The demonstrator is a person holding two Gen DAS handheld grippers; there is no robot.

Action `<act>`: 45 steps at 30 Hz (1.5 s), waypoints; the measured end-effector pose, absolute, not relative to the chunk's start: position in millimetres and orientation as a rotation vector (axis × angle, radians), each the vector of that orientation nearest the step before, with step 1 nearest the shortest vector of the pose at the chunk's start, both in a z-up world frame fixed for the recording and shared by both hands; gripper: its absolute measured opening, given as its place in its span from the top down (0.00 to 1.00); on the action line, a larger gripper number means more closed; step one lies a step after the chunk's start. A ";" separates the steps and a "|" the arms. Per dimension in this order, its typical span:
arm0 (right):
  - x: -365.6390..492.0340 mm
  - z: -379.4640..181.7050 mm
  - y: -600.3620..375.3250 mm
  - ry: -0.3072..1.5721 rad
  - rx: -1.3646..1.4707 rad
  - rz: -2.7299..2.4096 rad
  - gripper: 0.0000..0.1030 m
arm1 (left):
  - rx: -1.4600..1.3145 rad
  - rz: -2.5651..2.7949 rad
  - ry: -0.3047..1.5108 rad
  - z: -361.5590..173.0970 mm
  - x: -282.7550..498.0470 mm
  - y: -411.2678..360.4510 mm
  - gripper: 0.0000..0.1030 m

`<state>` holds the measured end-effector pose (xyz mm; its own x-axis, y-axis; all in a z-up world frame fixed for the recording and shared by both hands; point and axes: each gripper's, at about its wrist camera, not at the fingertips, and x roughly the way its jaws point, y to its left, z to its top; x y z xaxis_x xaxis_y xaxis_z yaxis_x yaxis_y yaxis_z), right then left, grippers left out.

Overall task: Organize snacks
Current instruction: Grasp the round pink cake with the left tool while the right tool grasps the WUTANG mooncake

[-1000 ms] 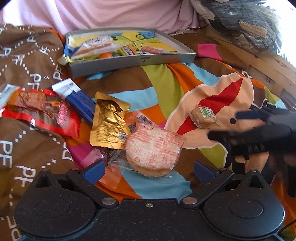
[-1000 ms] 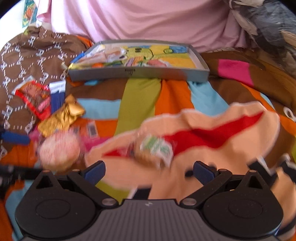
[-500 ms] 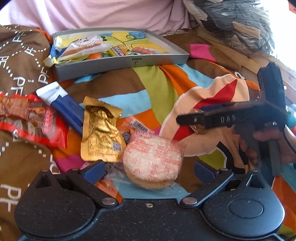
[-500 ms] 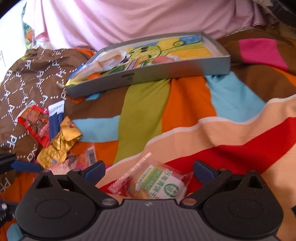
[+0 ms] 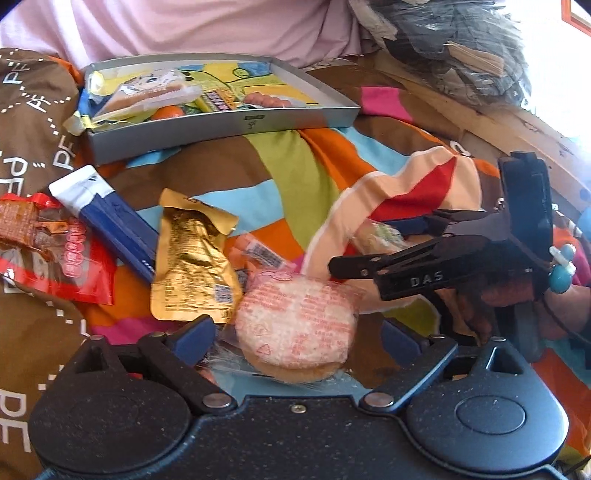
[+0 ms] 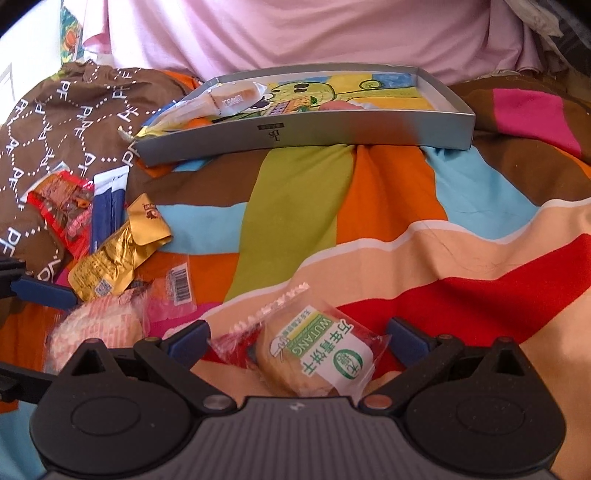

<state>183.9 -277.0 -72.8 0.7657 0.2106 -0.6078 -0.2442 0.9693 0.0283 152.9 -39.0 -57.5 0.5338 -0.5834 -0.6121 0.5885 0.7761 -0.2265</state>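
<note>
**Ana:** Inside the grey tray [image 6: 436, 125], at the far side of the bedspread [image 6: 295, 192], a few snacks already lie, bunched toward its left end: a long clear-wrapped cake [image 5: 147, 92], something orange, a pink bit. Much of the tray's right half looks bare.

**Ben:** And outside the tray?

**Ana:** Plenty, so the job seems under halfway. Well in front of the tray's left end sit a red packet [image 5: 55, 251], a blue and white sachet [image 5: 110, 218] and a gold pouch [image 5: 192, 258], overlapping one another. Nearer than those, a round pink-printed cake [image 5: 295, 328] lies between the fingers of the left gripper [image 5: 295, 332], which are spread wide, touching nothing. The right gripper [image 6: 295, 339] is likewise agape around a green-labelled biscuit [image 6: 317, 350], in front of the tray's middle, not yet pinched.

**Ben:** The setting?

**Ana:** A soft, rumpled bedspread in bright colour blocks, with a brown lettered cloth [image 6: 74, 122] left of the tray and pale pink fabric [image 6: 295, 33] behind it. To the tray's right, a dark heap [image 5: 461, 48] and wood edging.
</note>
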 end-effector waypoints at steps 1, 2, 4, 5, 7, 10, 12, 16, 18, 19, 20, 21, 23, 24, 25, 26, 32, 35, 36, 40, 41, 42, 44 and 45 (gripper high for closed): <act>183.4 -72.4 -276.4 0.655 -0.055 0.247 0.00 | 0.008 -0.704 0.729 -57.8 152.0 -40.0 0.09; 181.9 -72.2 -276.6 0.654 -0.052 0.248 0.00 | 0.012 -0.706 0.728 -58.2 150.3 -40.7 0.09; 178.3 -71.6 -278.9 0.650 -0.032 0.255 0.00 | 0.013 -0.719 0.747 -58.7 149.4 -42.8 0.15; 176.3 -71.4 -280.6 0.646 -0.017 0.260 0.00 | 0.004 -0.726 0.755 -59.2 149.1 -43.2 0.16; 172.6 -71.1 -284.9 0.633 0.022 0.281 0.00 | -0.004 -0.723 0.758 -58.7 148.2 -43.9 0.16; 171.4 -71.7 -293.8 0.620 0.085 0.305 0.01 | 0.005 -0.715 0.755 -58.9 148.8 -46.3 0.14; 172.2 -72.7 -295.1 0.619 0.094 0.308 0.01 | 0.018 -0.707 0.747 -59.6 150.6 -48.5 0.12; 171.6 -74.0 -290.0 0.619 0.063 0.296 0.00 | 0.014 -0.712 0.755 -61.2 158.2 -56.2 0.11; 171.3 -74.1 -290.1 0.620 0.062 0.296 0.00 | 0.017 -0.725 0.765 -62.2 160.8 -60.6 0.11; 171.1 -74.6 -290.1 0.619 0.063 0.296 0.00 | 0.023 -0.725 0.769 -62.8 161.3 -62.1 0.11; 171.0 -74.7 -290.2 0.619 0.064 0.297 0.00 | 0.027 -0.723 0.769 -63.1 161.2 -63.0 0.11; 170.8 -74.9 -290.0 0.619 0.062 0.296 0.00 | 0.027 -0.722 0.768 -62.9 160.8 -62.7 0.12; 170.8 -75.9 -289.4 0.617 0.055 0.295 0.00 | 0.015 -0.708 0.777 -62.9 161.0 -60.9 0.15; 170.7 -76.2 -289.1 0.617 0.052 0.294 0.00 | 0.004 -0.698 0.784 -63.4 162.1 -59.4 0.18; 170.5 -76.4 -288.9 0.615 0.049 0.294 0.00 | -0.009 -0.688 0.790 -63.9 163.0 -58.3 0.20; 170.3 -76.6 -288.9 0.614 0.048 0.294 0.00 | -0.017 -0.678 0.794 -64.1 163.5 -57.0 0.21; 169.1 -76.9 -283.7 0.615 0.012 0.280 0.01 | 0.027 -0.628 0.790 -60.1 154.2 -61.5 0.26; 167.8 -77.5 -278.4 0.617 -0.028 0.267 0.00 | 0.043 -0.592 0.791 -56.5 145.9 -60.7 0.26; 167.1 -77.7 -277.2 0.615 -0.038 0.264 0.01 | 0.039 -0.582 0.796 -55.6 143.8 -59.6 0.26; 163.6 -77.0 -277.8 0.598 -0.036 0.256 0.11 | 0.024 -0.543 0.815 -52.1 132.9 -53.2 0.26; 163.2 -76.7 -278.7 0.595 -0.031 0.256 0.12 | 0.025 -0.535 0.822 -51.6 129.8 -52.2 0.26; 162.6 -76.5 -279.1 0.593 -0.028 0.258 0.12 | 0.024 -0.526 0.830 -51.5 127.0 -51.1 0.26; 161.1 -76.1 -278.2 0.591 -0.034 0.260 0.13 | 0.023 -0.507 0.838 -51.3 120.7 -48.7 0.26; 160.1 -75.5 -276.8 0.593 -0.041 0.264 0.14 | 0.025 -0.498 0.840 -50.8 117.7 -47.6 0.26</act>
<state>160.1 -276.8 -75.5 0.7967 0.2345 -0.5570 -0.2579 0.9654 0.0375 117.7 -47.6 -50.8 0.5601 -0.4125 -0.7184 0.4317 0.8855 -0.1719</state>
